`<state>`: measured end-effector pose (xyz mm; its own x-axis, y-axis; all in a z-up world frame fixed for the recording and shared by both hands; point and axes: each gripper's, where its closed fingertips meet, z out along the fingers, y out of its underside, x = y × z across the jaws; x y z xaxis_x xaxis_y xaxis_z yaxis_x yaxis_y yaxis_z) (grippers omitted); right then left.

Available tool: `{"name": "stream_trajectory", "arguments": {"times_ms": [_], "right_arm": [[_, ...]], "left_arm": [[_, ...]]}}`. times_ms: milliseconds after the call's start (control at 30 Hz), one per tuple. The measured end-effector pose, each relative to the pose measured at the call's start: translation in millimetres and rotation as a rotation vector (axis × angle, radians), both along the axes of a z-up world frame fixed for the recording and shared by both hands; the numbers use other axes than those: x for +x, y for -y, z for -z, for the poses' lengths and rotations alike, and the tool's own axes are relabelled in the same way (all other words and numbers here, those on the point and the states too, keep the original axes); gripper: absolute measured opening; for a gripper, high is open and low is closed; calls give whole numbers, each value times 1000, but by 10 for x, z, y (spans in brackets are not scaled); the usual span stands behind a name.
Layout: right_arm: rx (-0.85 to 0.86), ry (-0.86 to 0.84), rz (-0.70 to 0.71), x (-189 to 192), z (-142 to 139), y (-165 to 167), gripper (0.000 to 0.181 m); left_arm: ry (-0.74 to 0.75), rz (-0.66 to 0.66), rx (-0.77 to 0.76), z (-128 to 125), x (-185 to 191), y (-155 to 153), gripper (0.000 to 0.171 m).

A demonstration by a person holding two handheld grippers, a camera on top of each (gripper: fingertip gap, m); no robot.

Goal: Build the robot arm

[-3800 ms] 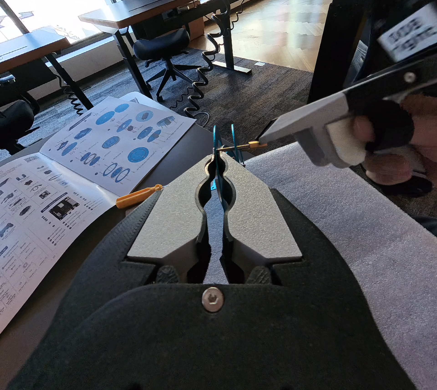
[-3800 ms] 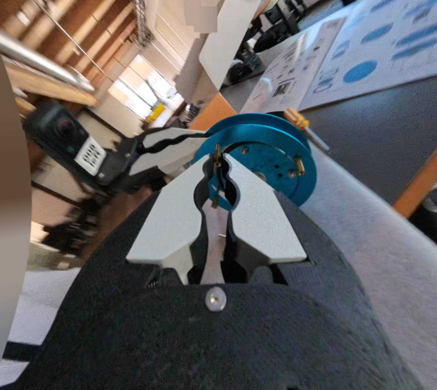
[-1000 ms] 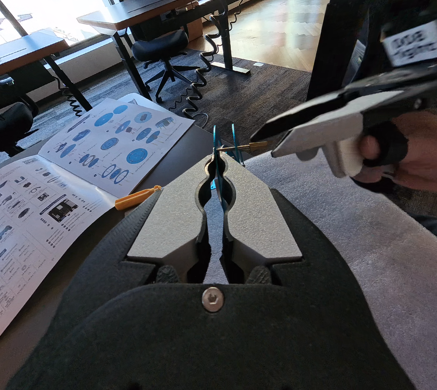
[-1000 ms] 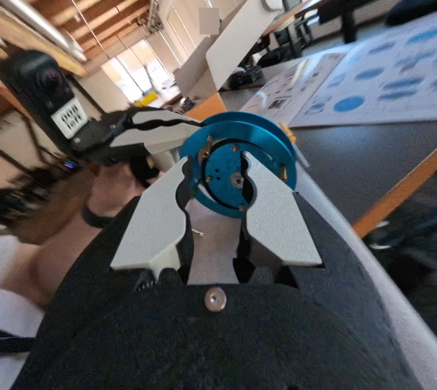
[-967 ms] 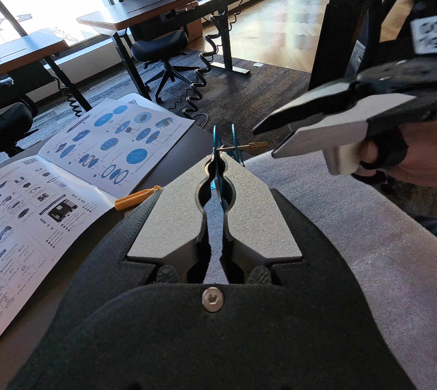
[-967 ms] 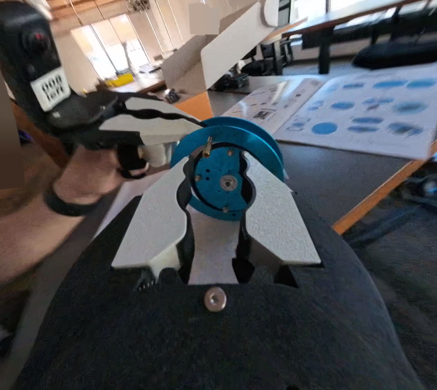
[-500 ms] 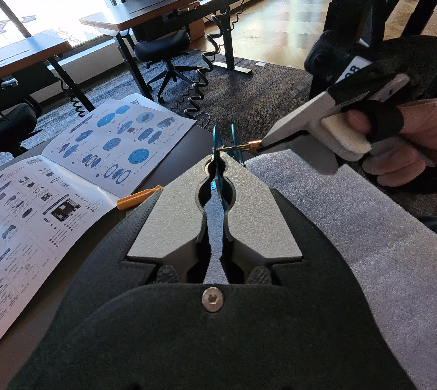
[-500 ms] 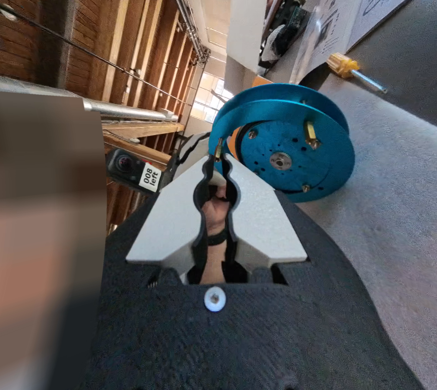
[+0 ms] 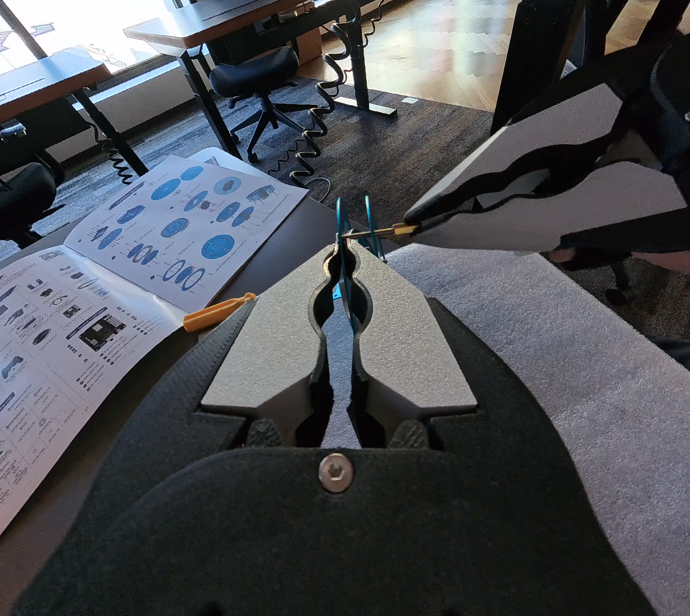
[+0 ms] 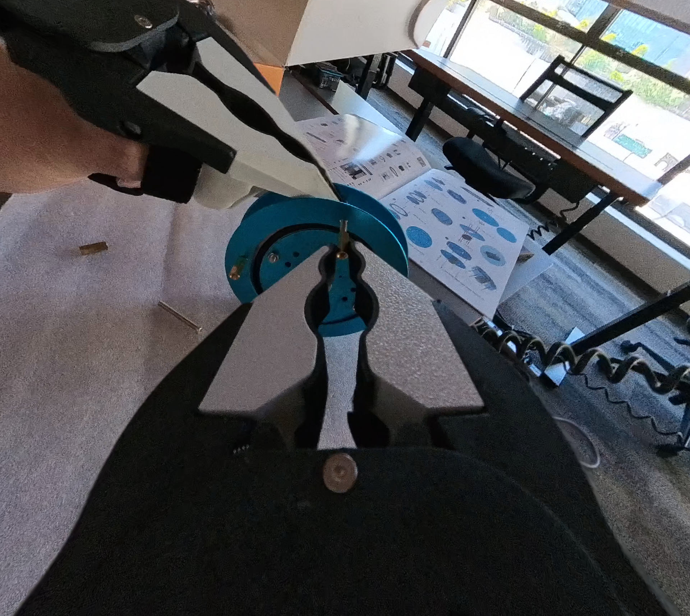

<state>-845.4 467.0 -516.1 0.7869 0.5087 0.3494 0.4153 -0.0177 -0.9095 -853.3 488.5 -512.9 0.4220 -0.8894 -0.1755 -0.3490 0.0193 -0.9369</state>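
Note:
A blue metal wheel of two discs [image 10: 298, 221] stands on edge on a white foam mat [image 10: 74, 299]. My left gripper [image 9: 341, 249] is shut on the rim of the nearer disc [image 9: 350, 299], seen edge-on. My right gripper [image 10: 341, 250] is shut on a brass standoff [image 10: 343, 236] that sticks out from the wheel's face. In the left wrist view, the right gripper [image 9: 412, 228] comes in from the right and pinches the standoff [image 9: 377, 233]. Another brass standoff [image 10: 237, 268] sits on the disc's lower left.
A loose brass standoff [image 10: 93, 247] and a thin metal pin [image 10: 179, 316] lie on the foam. An open instruction booklet [image 9: 149, 243] and an orange-handled screwdriver [image 9: 216, 310] lie on the dark table to the left. An open white box [image 10: 336, 1] stands behind. Desks and chairs stand beyond.
The right gripper opened and let go of the standoff about a second ago, then closed on it again and has rolled round since. The left gripper and wheel have stayed still.

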Motion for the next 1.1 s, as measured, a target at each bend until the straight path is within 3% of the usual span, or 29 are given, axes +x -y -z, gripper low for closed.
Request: {"name": "stream_trajectory", "arguments": {"times_ms": [67,133,233,267,300,367,433,467,533,600,700,767,867,900,933,1000,1100], "right_arm": [[-87,-159,5,17,-6,-23,4],[-320,-578,-44,-15,-1,-21,4],[-811,-1390,-235,-17,8,0,4],[-886,-1536,-296,1,17,6,5],[-882,-1563,-340,0,26,24,6],[-745,-1291,-323,-81,75,83,11],[-487,-844,-200,-44,140,47,31],[-336,-652,-150,1,96,32,32],[-86,-330,-98,17,-24,46,27],[24,-101,-72,-19,-34,39,7],[17,-78,-57,-45,-51,-1,2],[-104,-281,-68,-32,-59,-29,0],[-343,-718,-143,15,-87,-40,0],[-352,-762,-164,46,-108,-40,0],[-312,-749,-172,92,-137,-38,4],[-192,-557,-125,180,-98,-48,26],[9,-225,-144,110,-71,35,25]], "left_arm": [[-1,-7,1,3,-7,-13,0],[-2,-12,1,4,-17,-25,0],[3,-7,-6,3,-15,-21,0],[1,-5,-3,3,-10,-15,0],[0,-3,0,1,-4,-8,0],[-1,3,1,-1,1,4,0],[2,0,-4,3,-4,-7,0],[4,1,-8,3,-5,-7,0],[4,2,-6,2,-1,-4,0],[1,4,-1,2,5,2,0],[0,-2,-3,4,-9,-12,0],[5,0,-7,5,-9,-12,0],[3,2,-2,5,-1,-8,0],[5,2,-4,5,-2,-8,0],[4,0,-5,6,-7,-14,0],[8,0,-11,6,-11,-17,0],[5,2,-6,4,-3,-9,0]]}}
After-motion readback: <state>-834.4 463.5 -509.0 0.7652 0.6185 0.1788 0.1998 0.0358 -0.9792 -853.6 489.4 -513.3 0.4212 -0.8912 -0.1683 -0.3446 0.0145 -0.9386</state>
